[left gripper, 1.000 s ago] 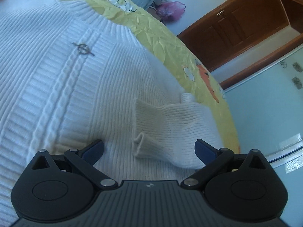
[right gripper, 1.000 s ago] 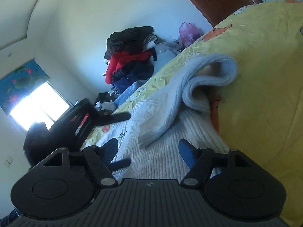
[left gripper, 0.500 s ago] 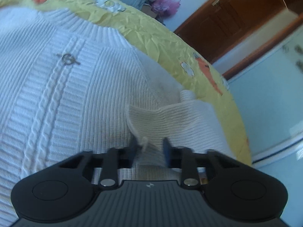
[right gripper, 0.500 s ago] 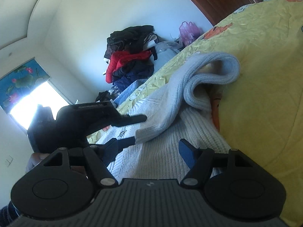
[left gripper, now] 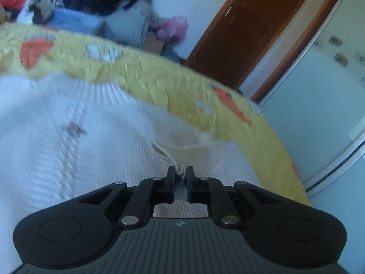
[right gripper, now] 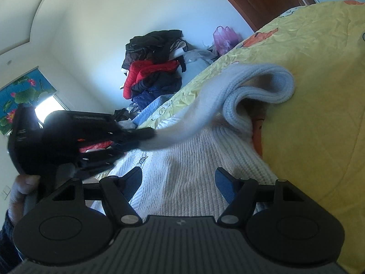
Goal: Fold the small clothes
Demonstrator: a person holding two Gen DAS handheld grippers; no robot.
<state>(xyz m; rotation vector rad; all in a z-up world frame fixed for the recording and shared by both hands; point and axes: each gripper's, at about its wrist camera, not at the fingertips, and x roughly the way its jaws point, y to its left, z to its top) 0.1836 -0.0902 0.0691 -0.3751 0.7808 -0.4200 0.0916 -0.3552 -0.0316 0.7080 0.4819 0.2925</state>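
White ribbed knit sweater [left gripper: 68,150]: laid flat on yellow patterned bedspread [left gripper: 159,80]. Sleeve cuff [left gripper: 180,171] pinched by left gripper [left gripper: 181,178]; right gripper [right gripper: 179,180] held agape, empty. Risk: thin pinch judged liable to slip; body possibly dragged askew.

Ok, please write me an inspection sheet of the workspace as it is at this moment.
Surface: yellow bedspread with orange and white prints, wrinkled.
Job's things: white knit sweater lying flat; its sleeve cuff is lifted.
Clutter: pile of dark and red clothes by the wall; pink plastic bag.
Grippers: left hand-held gripper shut on the sleeve cuff; right hand-held gripper open, above the sweater, holding nothing.
Cables: nothing seen.
Surroundings: brown wooden door; window with flower-print blind.
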